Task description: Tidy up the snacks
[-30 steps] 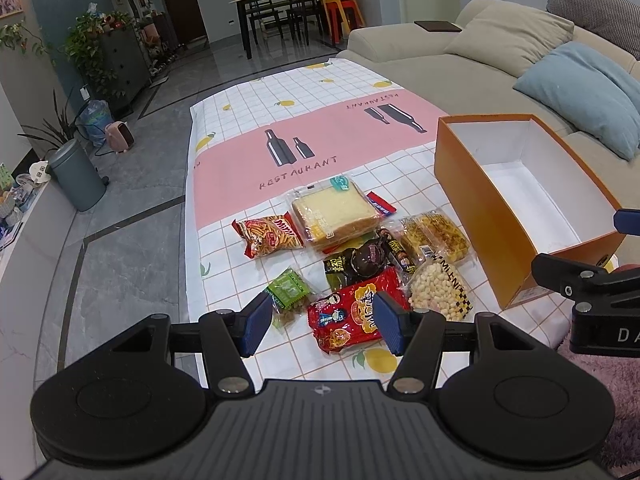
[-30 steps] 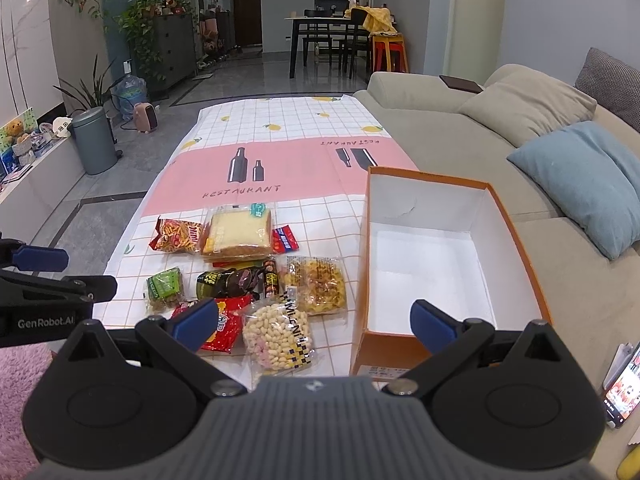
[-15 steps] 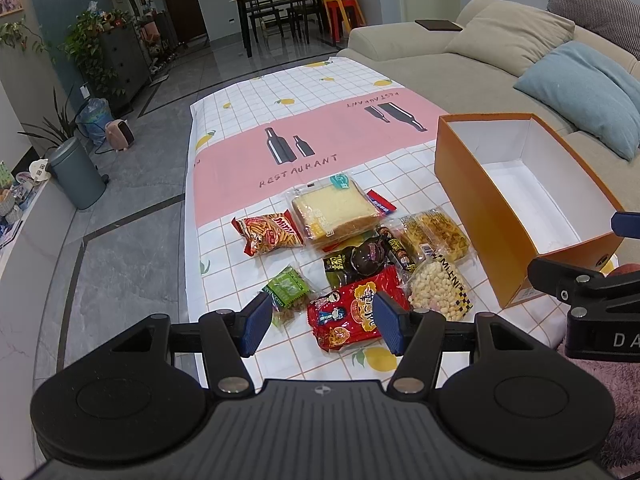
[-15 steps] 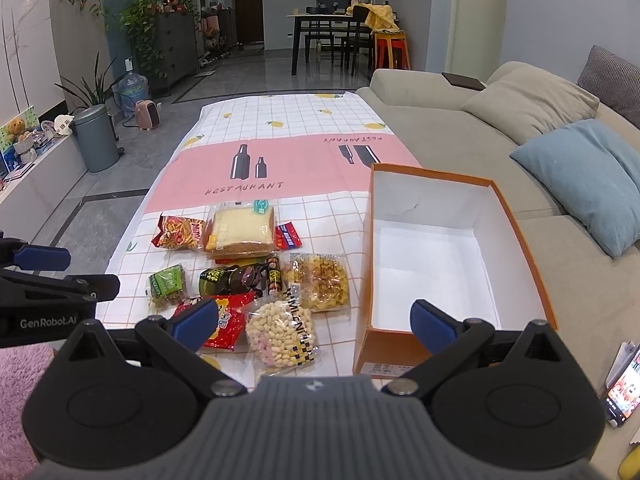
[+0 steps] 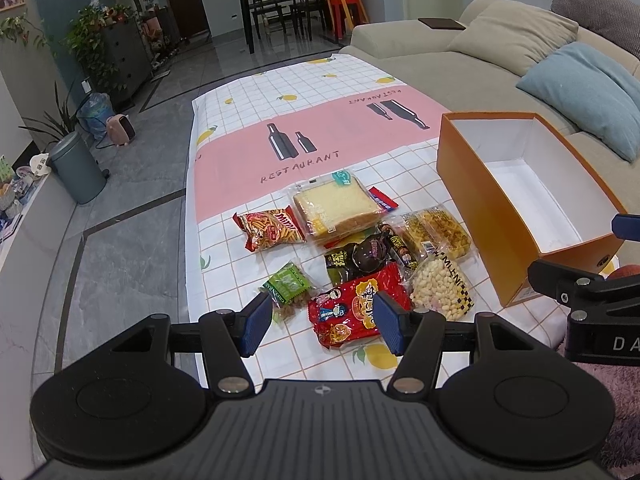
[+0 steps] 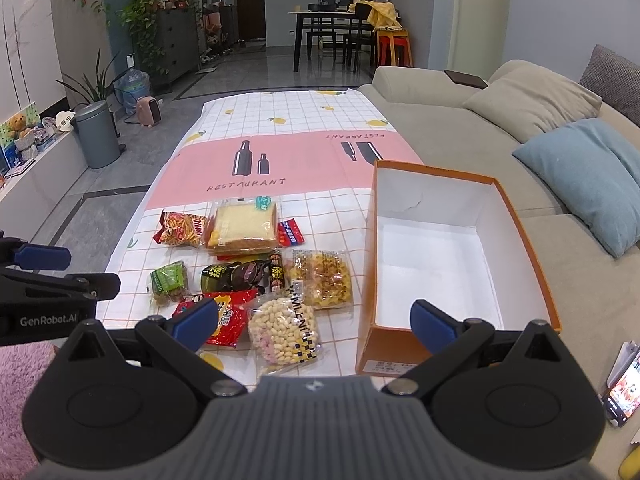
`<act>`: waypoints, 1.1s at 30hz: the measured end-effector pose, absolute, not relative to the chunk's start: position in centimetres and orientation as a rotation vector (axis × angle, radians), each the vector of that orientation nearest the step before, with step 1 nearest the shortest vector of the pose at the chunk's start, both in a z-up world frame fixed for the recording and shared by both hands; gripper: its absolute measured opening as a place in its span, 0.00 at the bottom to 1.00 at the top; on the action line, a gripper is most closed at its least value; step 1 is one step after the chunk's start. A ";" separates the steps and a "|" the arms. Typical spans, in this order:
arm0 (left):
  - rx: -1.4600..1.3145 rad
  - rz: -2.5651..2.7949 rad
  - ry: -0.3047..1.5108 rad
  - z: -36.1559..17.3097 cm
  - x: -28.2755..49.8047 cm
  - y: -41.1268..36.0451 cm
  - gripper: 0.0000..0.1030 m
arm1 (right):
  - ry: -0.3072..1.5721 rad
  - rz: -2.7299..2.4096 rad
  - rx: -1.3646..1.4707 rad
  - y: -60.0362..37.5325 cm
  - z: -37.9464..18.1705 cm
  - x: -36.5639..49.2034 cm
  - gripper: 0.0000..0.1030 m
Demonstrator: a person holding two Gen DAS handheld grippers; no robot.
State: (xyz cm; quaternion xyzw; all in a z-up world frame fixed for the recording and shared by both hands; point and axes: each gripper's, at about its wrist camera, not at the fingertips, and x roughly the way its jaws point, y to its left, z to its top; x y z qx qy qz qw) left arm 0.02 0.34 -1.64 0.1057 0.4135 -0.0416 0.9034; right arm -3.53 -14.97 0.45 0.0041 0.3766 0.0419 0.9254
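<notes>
Both claws hover open and empty at the near table edge: left claw (image 5: 318,326), right claw (image 6: 314,322). Just beyond lie the snacks, slick crinkly packets touching and overlapping, so the red bag (image 5: 356,306) could slip or drag the peanut bag (image 5: 442,288) along. Far right stands the rigid orange box (image 6: 532,248), empty.

Glossy plastic snack packets (image 5: 362,312) on smooth printed tablecloth (image 5: 304,120); matt orange cardboard box (image 6: 448,248).
</notes>
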 end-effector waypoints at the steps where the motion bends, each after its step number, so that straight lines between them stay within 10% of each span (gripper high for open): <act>1: 0.219 -0.087 0.854 -1.6 0.1 0.4 0.66 | 0.773 0.086 0.008 -15.0 0.5 -3.5 0.97; 33: 0.065 -0.217 0.978 -6.0 2.6 3.1 0.66 | 0.807 0.256 -0.044 -12.4 -4.2 -0.9 0.83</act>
